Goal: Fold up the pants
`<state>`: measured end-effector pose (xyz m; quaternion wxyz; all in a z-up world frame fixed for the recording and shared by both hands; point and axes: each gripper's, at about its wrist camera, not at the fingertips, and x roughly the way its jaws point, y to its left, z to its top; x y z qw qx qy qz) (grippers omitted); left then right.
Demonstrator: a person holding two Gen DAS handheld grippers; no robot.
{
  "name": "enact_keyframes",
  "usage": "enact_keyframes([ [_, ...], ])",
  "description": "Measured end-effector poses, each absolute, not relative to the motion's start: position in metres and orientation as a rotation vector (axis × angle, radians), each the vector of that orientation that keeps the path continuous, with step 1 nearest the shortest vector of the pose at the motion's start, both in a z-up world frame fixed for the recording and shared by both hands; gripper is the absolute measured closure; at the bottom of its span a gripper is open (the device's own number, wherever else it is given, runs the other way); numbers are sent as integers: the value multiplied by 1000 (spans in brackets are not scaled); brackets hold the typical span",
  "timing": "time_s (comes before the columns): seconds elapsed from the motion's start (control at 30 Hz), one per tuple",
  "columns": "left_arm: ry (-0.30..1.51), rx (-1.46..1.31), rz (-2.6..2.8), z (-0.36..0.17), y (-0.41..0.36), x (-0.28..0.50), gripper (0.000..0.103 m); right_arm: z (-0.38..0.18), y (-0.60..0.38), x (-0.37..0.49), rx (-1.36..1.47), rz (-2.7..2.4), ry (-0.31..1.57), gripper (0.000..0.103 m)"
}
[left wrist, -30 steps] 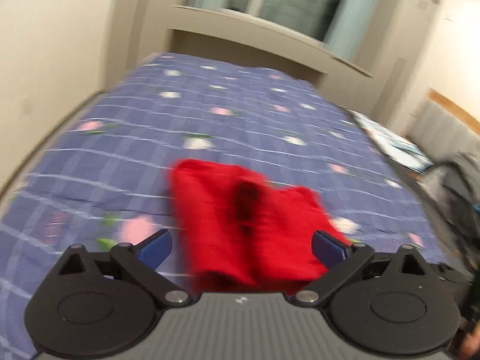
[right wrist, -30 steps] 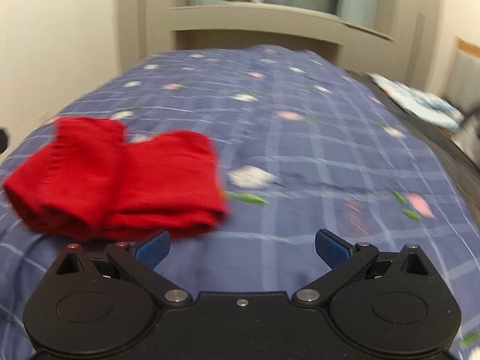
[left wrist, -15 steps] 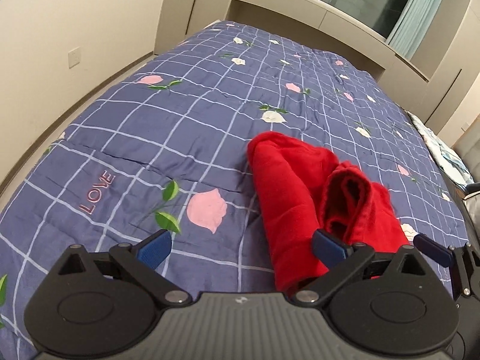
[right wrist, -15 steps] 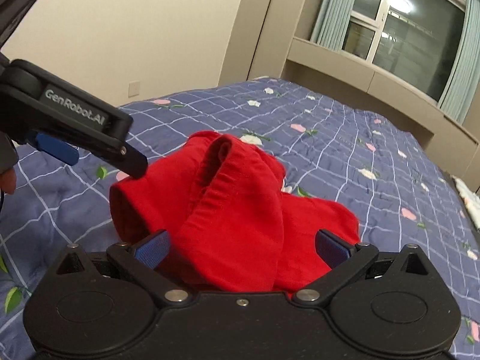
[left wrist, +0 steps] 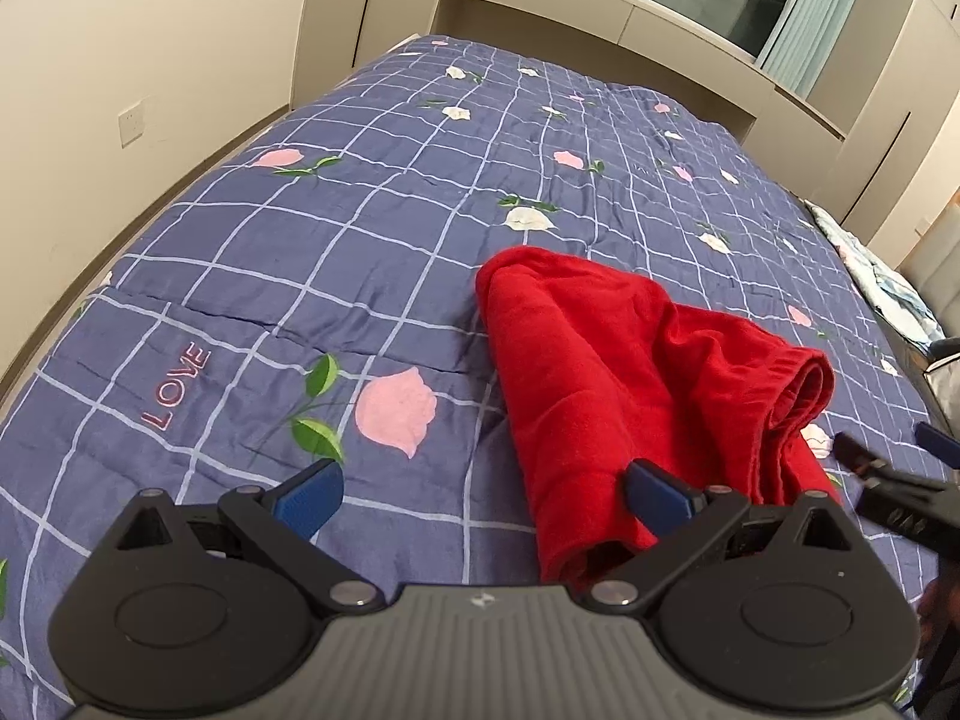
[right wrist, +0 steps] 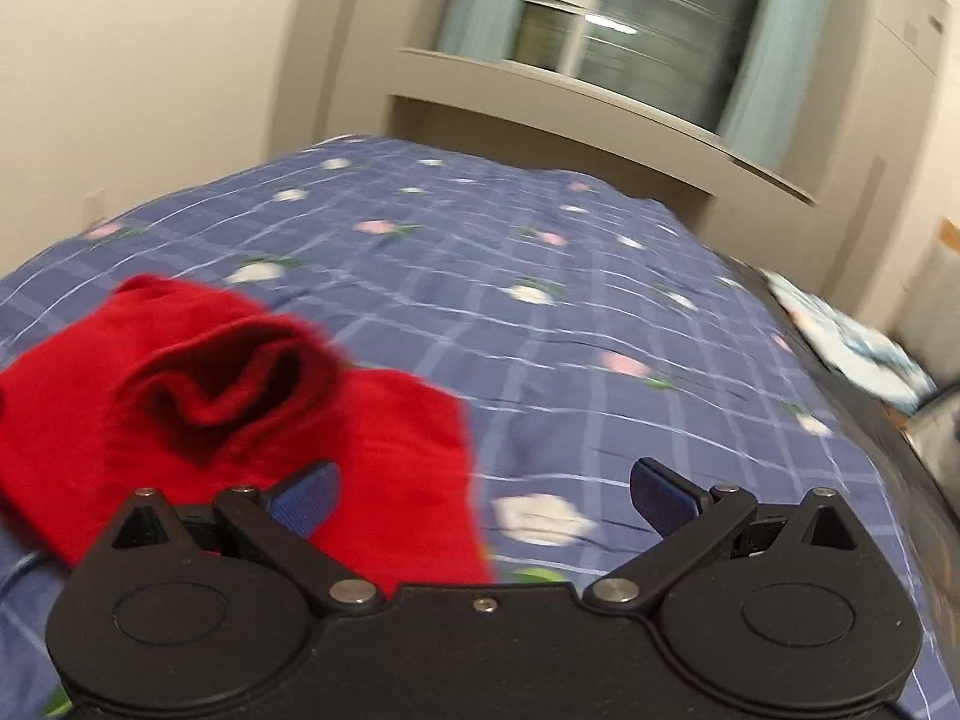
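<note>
1. Both grippers stand wide open and hold nothing: the left gripper (left wrist: 483,495) hovers over the quilt, the right gripper (right wrist: 483,495) just beside it.
2. Red pants (left wrist: 630,372) lie folded in a bundle on the quilt (left wrist: 360,228), their elastic waistband (left wrist: 804,387) curled up on top.
3. Left of the pants, the quilt shows a pink flower (left wrist: 396,411) and stitched "LOVE" lettering (left wrist: 177,387).
4. Beyond the pants, a light patterned cloth (right wrist: 858,339) lies at the bed's right edge; the right wrist view is blurred.
</note>
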<state>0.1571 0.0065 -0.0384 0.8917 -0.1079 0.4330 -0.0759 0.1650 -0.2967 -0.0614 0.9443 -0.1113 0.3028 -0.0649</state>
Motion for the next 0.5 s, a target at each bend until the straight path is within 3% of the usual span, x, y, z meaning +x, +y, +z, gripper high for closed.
enact_keyframes([
  [0.2,903,-216,-156,-39,4,158,1,-55,-318,151,-133,-167,625,0],
  [0.5,908,-203,-154,-38,0,156,1,-62,-250,165,-206,78,652,1],
])
